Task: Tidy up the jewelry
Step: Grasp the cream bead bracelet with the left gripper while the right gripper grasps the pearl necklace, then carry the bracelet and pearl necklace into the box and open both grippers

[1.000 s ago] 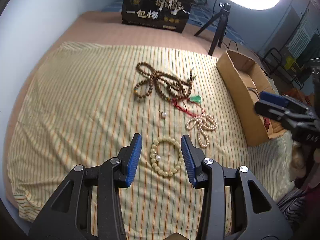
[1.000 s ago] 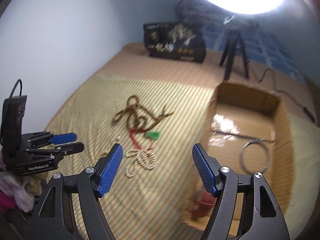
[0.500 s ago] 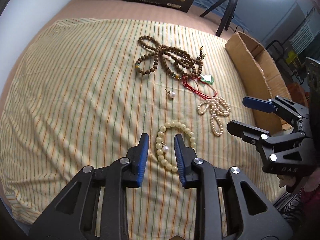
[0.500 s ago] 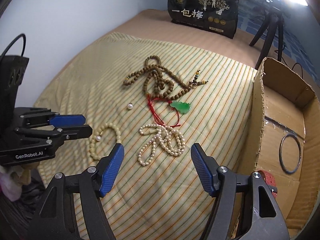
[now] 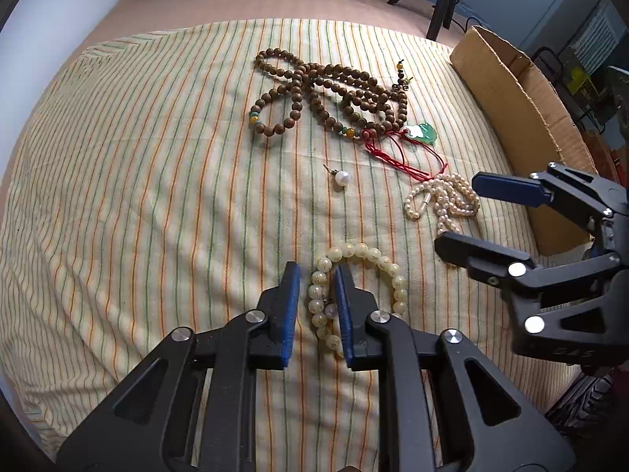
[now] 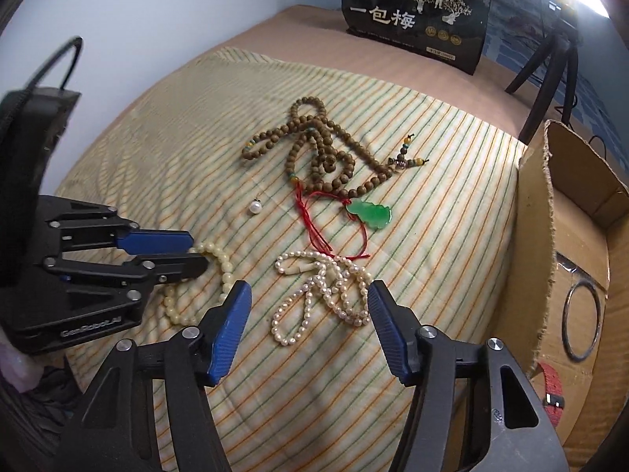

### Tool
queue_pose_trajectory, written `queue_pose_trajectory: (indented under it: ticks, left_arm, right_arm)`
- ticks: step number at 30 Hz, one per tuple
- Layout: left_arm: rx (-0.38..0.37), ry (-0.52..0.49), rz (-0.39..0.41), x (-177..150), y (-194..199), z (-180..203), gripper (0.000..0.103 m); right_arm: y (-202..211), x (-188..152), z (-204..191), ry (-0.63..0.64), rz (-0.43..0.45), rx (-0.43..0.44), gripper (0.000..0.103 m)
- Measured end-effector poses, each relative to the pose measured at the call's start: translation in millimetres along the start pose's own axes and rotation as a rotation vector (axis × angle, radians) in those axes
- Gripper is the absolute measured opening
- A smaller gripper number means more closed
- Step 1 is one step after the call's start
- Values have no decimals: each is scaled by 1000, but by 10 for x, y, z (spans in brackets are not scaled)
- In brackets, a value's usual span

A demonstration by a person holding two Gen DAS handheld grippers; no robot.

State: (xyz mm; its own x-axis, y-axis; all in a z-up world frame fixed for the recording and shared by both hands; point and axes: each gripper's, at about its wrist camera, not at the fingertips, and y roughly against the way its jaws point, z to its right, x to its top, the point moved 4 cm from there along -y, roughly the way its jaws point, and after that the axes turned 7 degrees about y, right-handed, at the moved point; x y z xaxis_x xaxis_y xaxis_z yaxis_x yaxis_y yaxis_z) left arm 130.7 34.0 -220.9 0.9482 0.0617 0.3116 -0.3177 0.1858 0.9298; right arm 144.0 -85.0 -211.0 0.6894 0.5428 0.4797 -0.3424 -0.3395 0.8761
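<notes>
Beads of the cream bracelet [image 5: 355, 287] sat between the left gripper [image 5: 314, 287], whose jaws had just been closing around its near-left arc and a small pearl, a sliver of gap still showing. Ahead and rightward lay the pearl strand [image 5: 442, 200]. Seen from the right wrist, the right gripper [image 6: 308, 306], jaws spread yet narrowing, hung over that strand [image 6: 320, 295], touching nothing.
</notes>
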Motion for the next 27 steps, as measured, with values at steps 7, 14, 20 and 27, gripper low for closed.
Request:
queue_pose_trajectory:
  ticks: [7,14,20,27]
  left_arm:
    - [17,1,5,29,-22,3,7]
    - [9,21,9,41,14,-39,6]
    - [2,36,22,50,60,-37,6]
    - [-34,53,70,120,266,-35,5]
  right_arm:
    - [-172,2,65,-15,-30,-68,61]
    - [-239,45,67,-9,-31,-84,55]
    - [-204,46,109,-28,-24,-39,15]
    - [-104,1,113,-47,-13,-1,9]
